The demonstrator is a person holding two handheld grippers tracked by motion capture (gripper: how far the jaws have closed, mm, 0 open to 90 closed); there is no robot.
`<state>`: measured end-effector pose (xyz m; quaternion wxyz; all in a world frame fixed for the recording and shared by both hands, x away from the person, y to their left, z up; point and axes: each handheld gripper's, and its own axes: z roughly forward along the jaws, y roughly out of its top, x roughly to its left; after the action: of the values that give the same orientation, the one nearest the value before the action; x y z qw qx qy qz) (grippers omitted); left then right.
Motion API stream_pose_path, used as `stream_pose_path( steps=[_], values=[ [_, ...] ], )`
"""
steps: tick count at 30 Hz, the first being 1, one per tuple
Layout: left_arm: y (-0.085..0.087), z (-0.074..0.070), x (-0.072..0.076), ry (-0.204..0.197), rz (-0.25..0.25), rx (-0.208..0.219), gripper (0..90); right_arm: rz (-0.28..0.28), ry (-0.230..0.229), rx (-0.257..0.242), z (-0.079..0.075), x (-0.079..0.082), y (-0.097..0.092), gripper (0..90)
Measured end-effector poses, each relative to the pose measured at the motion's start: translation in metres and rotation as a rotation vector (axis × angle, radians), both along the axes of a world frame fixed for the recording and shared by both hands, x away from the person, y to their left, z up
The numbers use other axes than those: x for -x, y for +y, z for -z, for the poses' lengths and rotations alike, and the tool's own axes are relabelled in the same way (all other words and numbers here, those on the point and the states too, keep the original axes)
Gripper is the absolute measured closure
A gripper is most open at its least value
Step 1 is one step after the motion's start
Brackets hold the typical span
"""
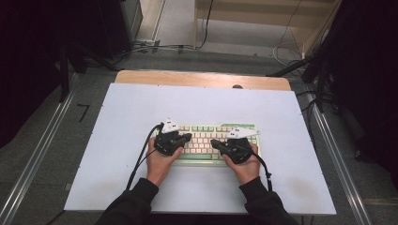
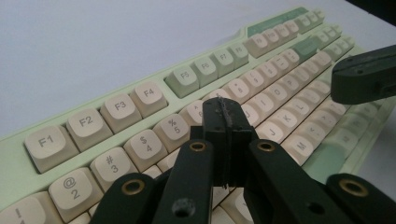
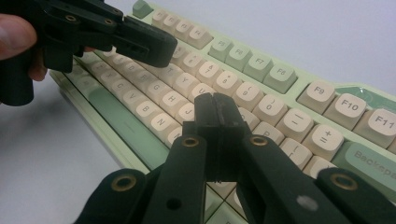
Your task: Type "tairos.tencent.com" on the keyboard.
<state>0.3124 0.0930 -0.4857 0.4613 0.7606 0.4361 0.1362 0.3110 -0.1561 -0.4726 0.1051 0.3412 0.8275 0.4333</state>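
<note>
Both closed, left gripper (image 1: 187, 137) and right gripper (image 1: 215, 143) over pale green plastic keyboard (image 1: 205, 129) with cream keys, white bench (image 1: 131, 103)

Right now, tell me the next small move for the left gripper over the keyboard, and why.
Probably lower the left gripper a touch to press one key. Its jaws are shut into a single tip that hangs above the number row of the pale green keyboard with cream keycaps, near the 5 and 6 keys; whether it touches a key I cannot tell. The right gripper, also shut, hovers farther along.
</note>
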Motion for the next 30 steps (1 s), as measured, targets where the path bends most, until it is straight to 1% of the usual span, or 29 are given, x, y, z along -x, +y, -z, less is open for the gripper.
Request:
stream_pose_path(
  steps=[8, 18, 25, 26, 29, 30],
  values=[
    [0.002, -0.003, 0.002, -0.009, 0.000, 0.007, 90.0, -0.001, 0.000, -0.003, 0.000, 0.001, 0.001, 87.6],
    [0.004, -0.008, 0.007, -0.019, 0.013, 0.025, 90.0, -0.006, -0.002, -0.004, -0.001, 0.001, 0.001, 87.7],
    [0.009, -0.011, 0.010, -0.018, 0.003, 0.043, 90.0, -0.006, -0.004, -0.006, -0.001, 0.001, 0.001, 87.7],
    [0.011, -0.011, 0.010, -0.020, -0.001, 0.048, 89.6, -0.006, -0.004, -0.006, -0.001, 0.001, 0.001, 87.7],
    [0.015, -0.012, 0.011, -0.020, -0.015, 0.056, 84.7, -0.007, -0.003, -0.003, -0.001, 0.002, 0.001, 87.7],
    [0.016, -0.012, 0.011, -0.021, -0.017, 0.053, 84.2, -0.008, -0.003, -0.002, -0.001, 0.001, 0.001, 87.7]
  ],
)
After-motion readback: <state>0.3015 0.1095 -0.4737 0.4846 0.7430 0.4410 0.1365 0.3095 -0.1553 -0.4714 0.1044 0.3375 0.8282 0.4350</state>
